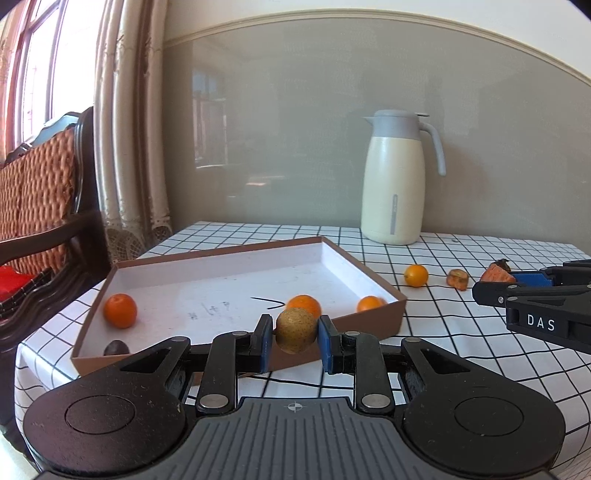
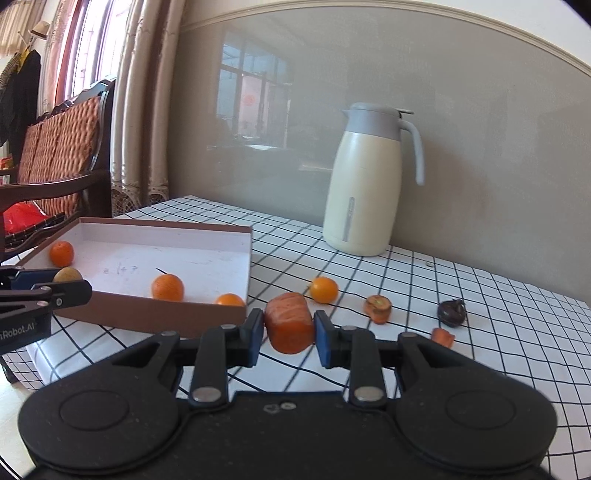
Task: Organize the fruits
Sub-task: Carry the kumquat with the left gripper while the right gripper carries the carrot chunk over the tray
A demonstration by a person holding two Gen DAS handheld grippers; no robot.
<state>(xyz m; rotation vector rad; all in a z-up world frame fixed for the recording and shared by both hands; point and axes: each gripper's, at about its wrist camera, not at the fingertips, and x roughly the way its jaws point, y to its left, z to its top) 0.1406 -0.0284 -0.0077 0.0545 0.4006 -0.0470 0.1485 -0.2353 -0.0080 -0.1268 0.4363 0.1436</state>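
Cream thermos jug with grey lid and handle stands upright at the back of the table, near the grey wall. White tablecloth with a black grid covers the table. At left, a dark wooden bench with orange woven backing; beige curtain hangs beside the window. Clothes and a hat hang far left.

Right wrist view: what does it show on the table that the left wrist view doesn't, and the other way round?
Only the right wrist view shows the dark fruit and small orange scrap on the cloth at far right. Only the left wrist view shows the dark fruit inside the tray's near corner. Both show the tray with three oranges, the jug, the left gripper shut on a brownish fruit and the right gripper shut on a carrot chunk.
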